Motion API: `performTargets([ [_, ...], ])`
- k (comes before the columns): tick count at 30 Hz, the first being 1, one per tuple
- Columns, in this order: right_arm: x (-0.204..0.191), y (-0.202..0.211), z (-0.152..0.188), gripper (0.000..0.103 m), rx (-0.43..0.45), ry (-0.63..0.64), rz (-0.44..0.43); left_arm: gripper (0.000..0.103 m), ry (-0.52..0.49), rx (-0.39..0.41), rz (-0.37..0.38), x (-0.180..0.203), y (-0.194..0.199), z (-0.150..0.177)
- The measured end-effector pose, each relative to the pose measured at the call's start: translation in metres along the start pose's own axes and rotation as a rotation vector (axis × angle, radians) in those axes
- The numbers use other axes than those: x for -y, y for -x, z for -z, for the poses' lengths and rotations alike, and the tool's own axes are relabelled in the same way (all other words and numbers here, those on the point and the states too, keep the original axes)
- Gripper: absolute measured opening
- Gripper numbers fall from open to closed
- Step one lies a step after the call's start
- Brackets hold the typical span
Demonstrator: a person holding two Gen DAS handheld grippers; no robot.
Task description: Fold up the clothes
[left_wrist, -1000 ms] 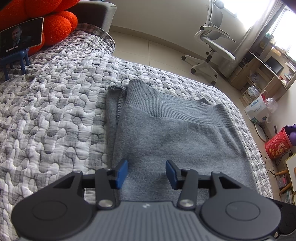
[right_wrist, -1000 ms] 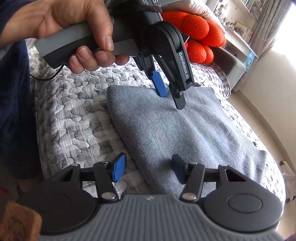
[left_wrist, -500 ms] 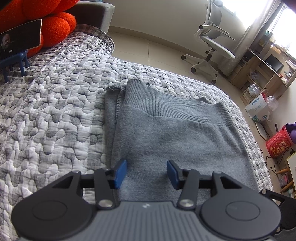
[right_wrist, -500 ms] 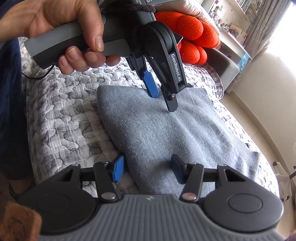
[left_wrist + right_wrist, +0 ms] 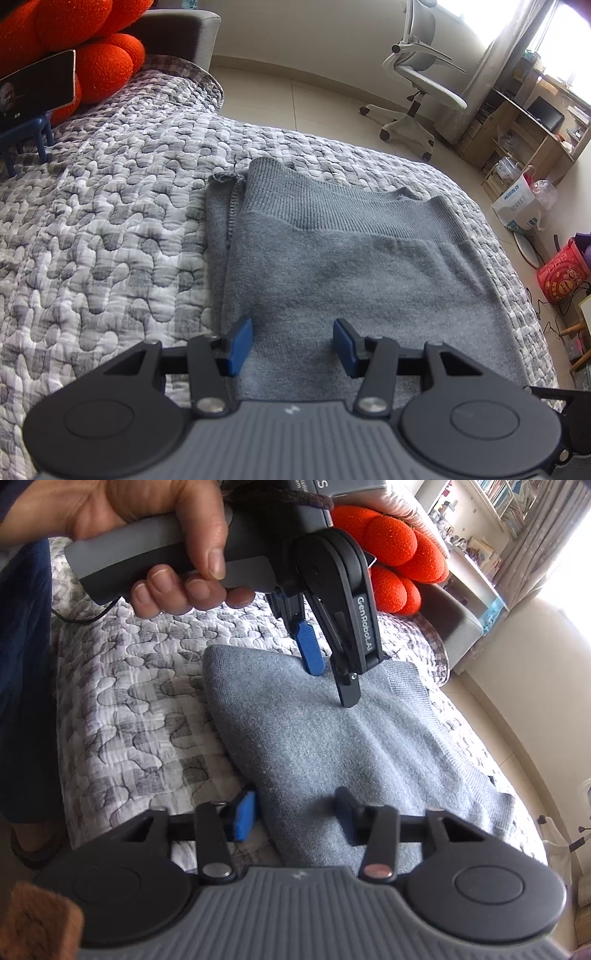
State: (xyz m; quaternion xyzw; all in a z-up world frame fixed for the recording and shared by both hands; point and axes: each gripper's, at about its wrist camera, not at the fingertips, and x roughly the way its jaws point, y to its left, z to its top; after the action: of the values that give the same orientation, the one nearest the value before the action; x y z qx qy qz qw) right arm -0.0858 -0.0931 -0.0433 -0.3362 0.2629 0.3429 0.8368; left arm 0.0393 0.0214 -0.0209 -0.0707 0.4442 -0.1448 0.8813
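A grey knit sweater (image 5: 351,266) lies folded flat on the quilted bed (image 5: 92,240), ribbed hem toward the far side. My left gripper (image 5: 293,345) is open just above the sweater's near part, with nothing between its fingers. In the right wrist view a hand (image 5: 147,535) holds that left gripper (image 5: 330,674), tips pointing down at the sweater (image 5: 332,746) near its far edge. My right gripper (image 5: 295,814) is open and straddles the sweater's near left edge: one finger over the quilt (image 5: 129,701), the other over the knit.
An orange plush cushion (image 5: 92,44) and a phone on a blue stand (image 5: 33,92) sit at the bed's head. Beyond the bed's far edge are the tiled floor, an office chair (image 5: 421,81), a wooden desk (image 5: 524,122) and a red bag (image 5: 561,273).
My right gripper has come lower and closer to the sweater's near edge. The left gripper has shifted only slightly. Both stay open.
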Motion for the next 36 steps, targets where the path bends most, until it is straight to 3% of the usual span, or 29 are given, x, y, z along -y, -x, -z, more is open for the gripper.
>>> performTargets([
  [3,-0.001,0.002,-0.001,0.022,0.006,0.007,-0.009,0.052,-0.02,0.001,-0.003,0.002,0.0,0.001],
  [12,0.002,0.005,-0.004,0.018,0.008,0.008,-0.006,0.055,-0.12,0.017,-0.027,0.01,0.009,0.005],
  [23,0.009,0.019,0.014,0.023,-0.026,-0.012,0.012,0.059,-0.108,-0.02,-0.082,0.001,0.018,0.029],
  [27,0.015,0.023,0.023,0.033,-0.055,-0.035,0.04,0.059,-0.1,-0.019,-0.098,-0.002,0.022,0.033],
  [36,0.033,0.041,0.05,0.034,-0.118,-0.115,0.099,0.06,-0.093,-0.013,-0.123,-0.004,0.031,0.042],
])
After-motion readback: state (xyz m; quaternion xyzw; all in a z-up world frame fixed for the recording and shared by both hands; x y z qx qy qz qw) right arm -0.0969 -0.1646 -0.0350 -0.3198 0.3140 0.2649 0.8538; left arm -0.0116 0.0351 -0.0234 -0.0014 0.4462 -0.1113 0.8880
